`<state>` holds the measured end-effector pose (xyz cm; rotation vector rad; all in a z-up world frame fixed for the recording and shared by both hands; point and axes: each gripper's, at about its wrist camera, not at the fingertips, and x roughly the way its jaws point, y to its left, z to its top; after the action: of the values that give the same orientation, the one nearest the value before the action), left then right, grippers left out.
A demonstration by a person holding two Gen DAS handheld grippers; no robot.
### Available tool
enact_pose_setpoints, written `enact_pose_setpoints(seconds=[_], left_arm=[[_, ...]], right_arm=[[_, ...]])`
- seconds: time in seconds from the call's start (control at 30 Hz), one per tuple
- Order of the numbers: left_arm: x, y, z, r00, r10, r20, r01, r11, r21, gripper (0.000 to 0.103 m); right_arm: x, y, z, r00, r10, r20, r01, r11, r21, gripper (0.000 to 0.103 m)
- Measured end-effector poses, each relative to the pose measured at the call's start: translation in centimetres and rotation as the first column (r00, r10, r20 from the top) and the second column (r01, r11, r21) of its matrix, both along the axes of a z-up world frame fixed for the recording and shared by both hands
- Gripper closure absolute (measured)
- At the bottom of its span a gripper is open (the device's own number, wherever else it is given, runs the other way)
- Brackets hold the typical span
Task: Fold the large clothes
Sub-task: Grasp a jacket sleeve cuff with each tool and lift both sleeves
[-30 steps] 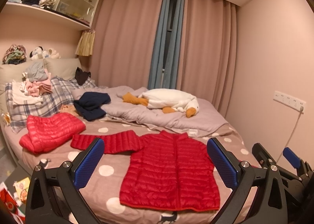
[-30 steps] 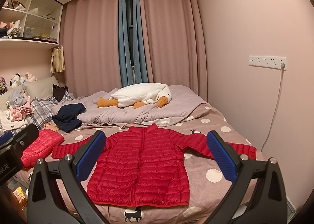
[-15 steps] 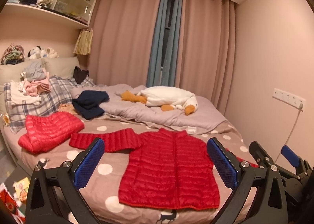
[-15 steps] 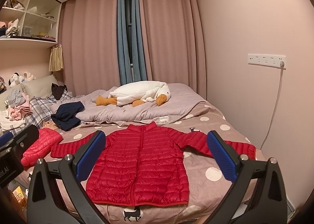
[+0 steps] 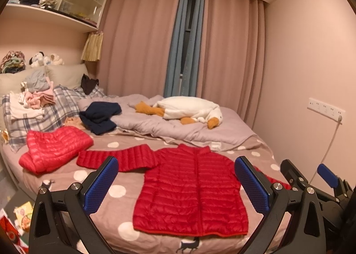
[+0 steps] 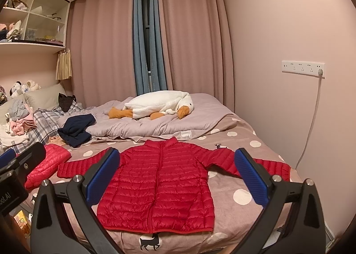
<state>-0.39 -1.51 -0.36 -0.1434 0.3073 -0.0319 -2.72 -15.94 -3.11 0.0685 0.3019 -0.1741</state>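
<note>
A red puffer jacket [image 5: 191,191] lies flat, front up, on the polka-dot bed, both sleeves spread out; it also shows in the right wrist view [image 6: 160,185]. My left gripper [image 5: 176,178] is open and empty, held above the bed's near edge in front of the jacket. My right gripper [image 6: 176,176] is open and empty, also short of the jacket. The right gripper shows at the right edge of the left wrist view [image 5: 311,178].
A folded red puffer jacket [image 5: 53,149] lies at the bed's left. A navy garment [image 5: 100,117], a goose plush [image 5: 189,111], a grey duvet [image 6: 155,127] and a clothes pile [image 5: 33,100] lie farther back. The wall and a hanging cable [image 6: 311,120] stand at the right.
Both grippers have drifted slightly back and up, so the jacket sits a little lower in the views. Nothing on the bed has moved.
</note>
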Motion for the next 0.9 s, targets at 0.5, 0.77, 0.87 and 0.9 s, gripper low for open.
enact_pose_setpoints(seconds=[0.5, 0.77, 0.87, 0.9], left_arm=[[10.3, 5.8, -2.0, 0.992, 0.107, -0.068, -0.11, 0.993, -0.04, 0.0], [23.5, 19.8, -9.1, 0.921, 0.332, -0.204, -0.361, 0.923, -0.129, 0.0], [26.0, 23.1, -12.9, 0.886, 0.415, -0.207, -0.431, 0.901, -0.04, 0.0], [26.5, 24.1, -14.1, 0.874, 0.433, -0.22, -0.447, 0.894, -0.02, 0.0]], right_arm=[[7.5, -6.4, -3.0, 0.997, -0.036, -0.069, 0.044, 0.993, 0.106, 0.0], [15.3, -23.8, -9.7, 0.859, -0.437, -0.268, 0.486, 0.86, 0.154, 0.0], [16.1, -30.3, -14.6, 0.776, -0.505, -0.377, 0.603, 0.769, 0.213, 0.005], [15.7, -32.2, -16.6, 0.737, -0.534, -0.414, 0.653, 0.722, 0.229, 0.005]])
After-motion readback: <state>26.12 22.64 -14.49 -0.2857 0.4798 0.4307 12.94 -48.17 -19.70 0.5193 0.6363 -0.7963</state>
